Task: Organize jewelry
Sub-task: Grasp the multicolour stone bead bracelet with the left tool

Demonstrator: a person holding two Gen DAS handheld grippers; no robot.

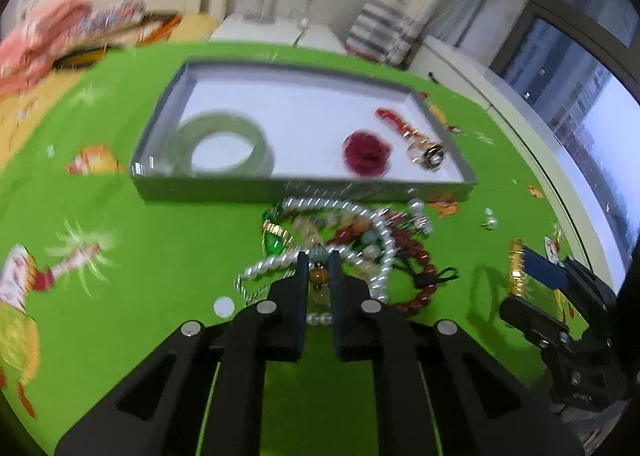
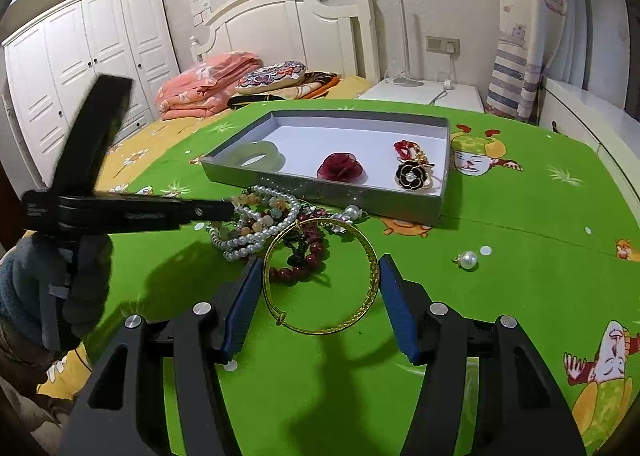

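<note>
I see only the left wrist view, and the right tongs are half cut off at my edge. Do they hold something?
Observer: Yes. The right wrist view shows the right tongs gripping a gold bangle by its two sides, between the blue pads.
Operator: In the tray, beside the red flower, I see a blurred shiny thing. What is it?
Observer: A black flower brooch with a pearl centre, lying inside the tray near its right wall.
Operator: What holds my left tongs?
Observer: A gloved hand grips their handle.
</note>
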